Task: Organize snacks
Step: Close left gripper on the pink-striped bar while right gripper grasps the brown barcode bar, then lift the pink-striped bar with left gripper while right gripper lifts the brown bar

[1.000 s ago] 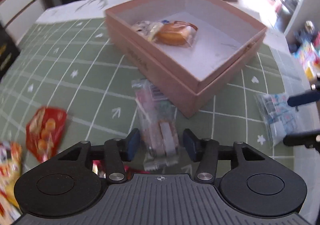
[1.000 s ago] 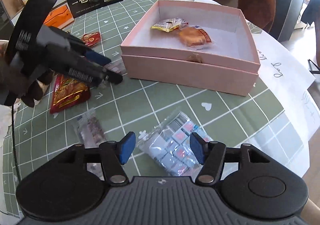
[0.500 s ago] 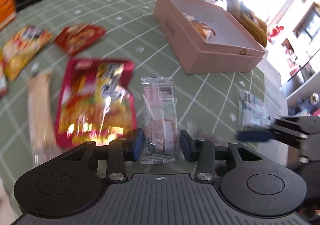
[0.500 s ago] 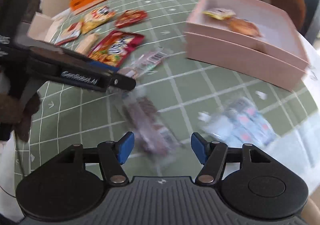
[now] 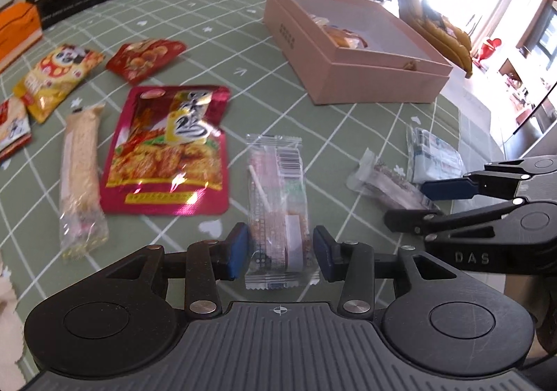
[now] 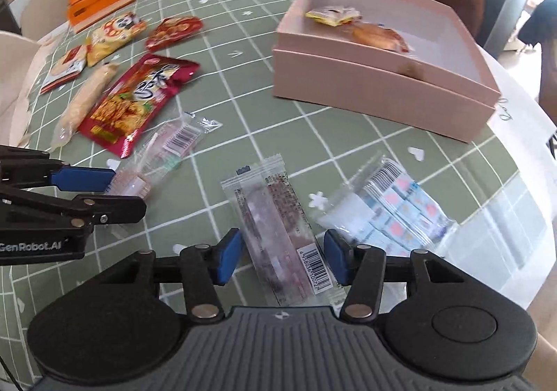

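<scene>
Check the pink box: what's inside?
Inside the pink box: a yellow-edged packet and an orange wrapped snack beside it. The rest of the visible floor is bare; the near wall hides the strip behind it.

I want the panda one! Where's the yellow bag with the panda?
The yellow panda bag lies on the table's far left in the left wrist view, beside the small red packet, near the orange box.

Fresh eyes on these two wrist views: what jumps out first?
The open pale-pink cardboard box at the far right of the green grid tablecloth, with two wrapped snacks inside. Next, the shiny red foil snack pouch lying flat left of centre. Nearest, each hand-held gripper straddles a clear-wrapped bar: the left a pinkish one, the right, jaws closing, a dark reddish one.
</scene>
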The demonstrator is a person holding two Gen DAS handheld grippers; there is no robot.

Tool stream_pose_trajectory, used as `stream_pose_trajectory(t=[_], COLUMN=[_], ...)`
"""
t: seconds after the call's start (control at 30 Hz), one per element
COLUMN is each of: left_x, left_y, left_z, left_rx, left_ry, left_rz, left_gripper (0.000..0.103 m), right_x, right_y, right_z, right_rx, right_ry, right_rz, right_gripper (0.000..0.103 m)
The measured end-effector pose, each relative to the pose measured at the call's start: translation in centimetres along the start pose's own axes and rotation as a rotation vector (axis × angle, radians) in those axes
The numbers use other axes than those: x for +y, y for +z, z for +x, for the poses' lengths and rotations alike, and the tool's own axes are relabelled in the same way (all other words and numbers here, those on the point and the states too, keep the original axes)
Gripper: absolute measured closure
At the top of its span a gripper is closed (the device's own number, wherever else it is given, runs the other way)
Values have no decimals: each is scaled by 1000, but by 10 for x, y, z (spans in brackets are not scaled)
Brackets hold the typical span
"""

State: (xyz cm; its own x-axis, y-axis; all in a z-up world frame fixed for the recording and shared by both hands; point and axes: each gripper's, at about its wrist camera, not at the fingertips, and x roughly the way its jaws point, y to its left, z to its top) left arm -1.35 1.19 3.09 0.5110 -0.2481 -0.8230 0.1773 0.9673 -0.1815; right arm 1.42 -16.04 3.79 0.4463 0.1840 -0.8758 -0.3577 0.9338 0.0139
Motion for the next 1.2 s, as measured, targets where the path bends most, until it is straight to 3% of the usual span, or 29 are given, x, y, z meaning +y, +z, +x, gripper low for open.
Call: stream_pose_trajectory(t=[0.17, 0.33, 0.47, 0.87, 1.07, 1.2], left_x=[-8, -16, -23, -49, -58, -63], left_y=[-3, -10, -15, -36, -30, -4], left_z=[1, 0, -2, -15, -35, -53], left_rx=[-24, -50, -51, -30, -109, -204], left_ry=[34, 72, 92, 2, -29, -53], left_rz=[16, 68, 83, 3, -9, -25], left_gripper=[57, 55, 58, 61, 61, 61], right_x=[4, 4, -7, -46, -51, -65], right_y=[7, 17, 13, -6, -5, 5], right_z=[4, 6, -3, -20, -37, -67], right_rx=[-10, 18, 24, 41, 2, -75], right_ry=[2, 6, 19, 85, 106, 116], right_rz=[-15, 8, 46, 188, 195, 213], right_gripper=[51, 66, 67, 67, 67, 67])
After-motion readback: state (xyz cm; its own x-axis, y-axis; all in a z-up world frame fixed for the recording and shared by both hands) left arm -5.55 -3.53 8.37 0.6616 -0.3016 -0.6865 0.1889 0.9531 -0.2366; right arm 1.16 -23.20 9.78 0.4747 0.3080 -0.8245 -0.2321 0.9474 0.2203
